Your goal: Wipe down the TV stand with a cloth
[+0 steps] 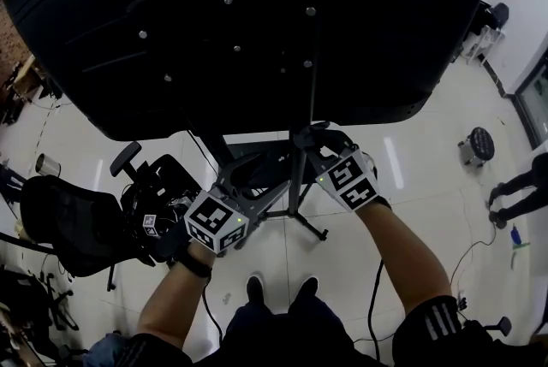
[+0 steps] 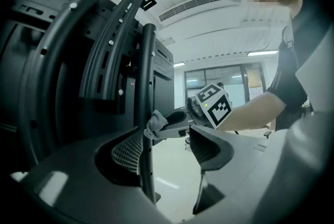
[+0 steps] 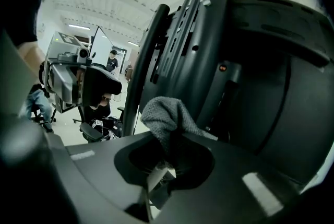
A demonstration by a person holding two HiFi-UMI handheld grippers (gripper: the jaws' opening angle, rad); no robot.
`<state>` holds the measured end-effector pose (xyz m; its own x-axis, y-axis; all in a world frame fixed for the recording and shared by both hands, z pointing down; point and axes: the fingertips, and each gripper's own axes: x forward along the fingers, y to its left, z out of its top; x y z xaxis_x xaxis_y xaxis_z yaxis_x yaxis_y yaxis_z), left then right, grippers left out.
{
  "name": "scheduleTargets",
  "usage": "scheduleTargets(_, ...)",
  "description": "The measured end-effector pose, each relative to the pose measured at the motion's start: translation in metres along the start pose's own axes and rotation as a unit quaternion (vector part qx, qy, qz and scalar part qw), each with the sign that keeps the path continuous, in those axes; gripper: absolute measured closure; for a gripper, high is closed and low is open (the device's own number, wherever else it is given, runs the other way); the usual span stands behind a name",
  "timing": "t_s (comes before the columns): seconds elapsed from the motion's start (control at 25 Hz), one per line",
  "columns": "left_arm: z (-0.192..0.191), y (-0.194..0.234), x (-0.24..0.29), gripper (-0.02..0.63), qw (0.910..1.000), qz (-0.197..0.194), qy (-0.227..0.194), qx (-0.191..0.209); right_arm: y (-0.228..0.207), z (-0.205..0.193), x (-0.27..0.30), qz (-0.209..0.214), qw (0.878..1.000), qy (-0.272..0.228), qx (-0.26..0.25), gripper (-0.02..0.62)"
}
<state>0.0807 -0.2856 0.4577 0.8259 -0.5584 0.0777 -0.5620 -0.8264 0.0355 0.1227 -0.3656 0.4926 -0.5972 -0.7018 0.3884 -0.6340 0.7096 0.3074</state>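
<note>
In the head view, your left gripper (image 1: pixel 224 190) and right gripper (image 1: pixel 315 145) are at the black TV stand (image 1: pixel 296 186). In the left gripper view, the jaws are wide around its pole (image 2: pixel 148 87). In the right gripper view, the jaws pinch a grey knitted cloth (image 3: pixel 167 118) beside that pole.

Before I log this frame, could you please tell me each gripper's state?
Left gripper: open, stand pole between its jaws.
Right gripper: shut on the cloth.

TV back (image 1: pixel 257 14) cut at top edge; stand pole (image 2: pixel 147 87) masks part of left gripper (image 2: pixel 167 147); cloth (image 3: pixel 166 116) end buried in right gripper (image 3: pixel 169 157).
</note>
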Motion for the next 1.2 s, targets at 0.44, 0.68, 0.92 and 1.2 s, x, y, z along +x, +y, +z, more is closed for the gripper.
scheduleTargets(0.44, -0.091, 0.012, 0.007, 0.302, 0.9979, 0.008, 0.038, -0.052, 0.044, -0.113, 0.05, 0.041, 0.995, 0.065, 0.061, 0.563)
scheduleTargets(0.68, -0.155, 0.024, 0.014, 0.302, 0.9943, 0.019, 0.065, -0.083, 0.062, -0.171, 0.077, 0.05, 0.992, 0.088, 0.078, 0.563)
scheduleTargets(0.92, -0.213, 0.027, 0.016, 0.302, 0.9895, 0.02, 0.094, -0.108, 0.084, -0.231, 0.103, 0.066, 0.985, 0.123, 0.104, 0.563)
scheduleTargets(1.2, -0.265, 0.032, 0.023, 0.302, 0.9848, 0.025, 0.105, -0.136, 0.111, -0.3, 0.136, 0.081, 0.976, 0.166, 0.116, 0.563)
